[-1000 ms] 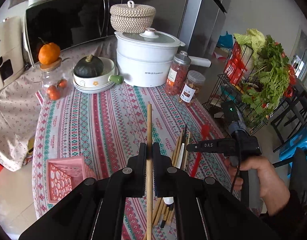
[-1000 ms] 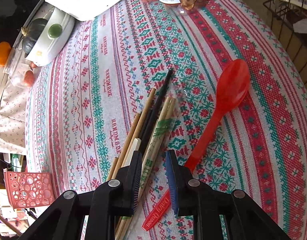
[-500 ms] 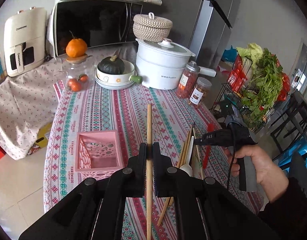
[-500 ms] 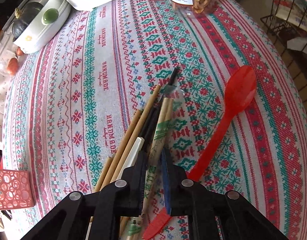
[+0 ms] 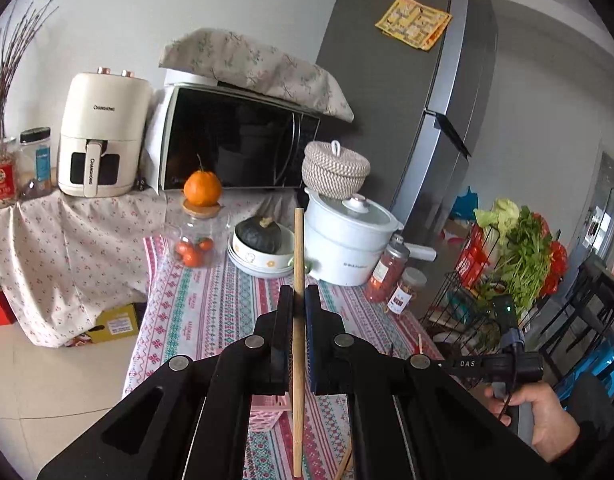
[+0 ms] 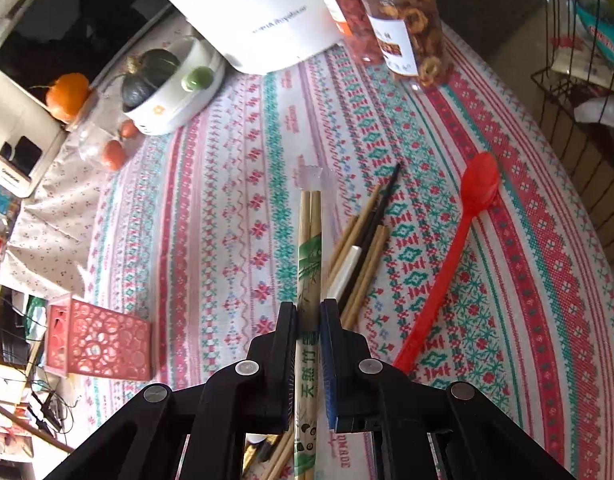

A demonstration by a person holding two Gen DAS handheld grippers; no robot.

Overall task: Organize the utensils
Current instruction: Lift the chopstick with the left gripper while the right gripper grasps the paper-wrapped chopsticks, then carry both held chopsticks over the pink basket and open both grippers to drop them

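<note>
In the right wrist view, the middle and left of the frame show a broad bare stretch of the striped red-and-green woven tablecloth (image 6: 235, 184), open between the pink perforated plastic basket (image 6: 101, 342) at lower left and the loose pile of wooden and black chopsticks (image 6: 363, 248) right of centre. The long red plastic spoon (image 6: 455, 256) lies just right of that pile. Along the top edge, the white lidded electric pot (image 6: 263, 12), 2 clear snack jars (image 6: 403, 20) and the white bowl holding a dark green squash (image 6: 175, 88) block the way.
</note>
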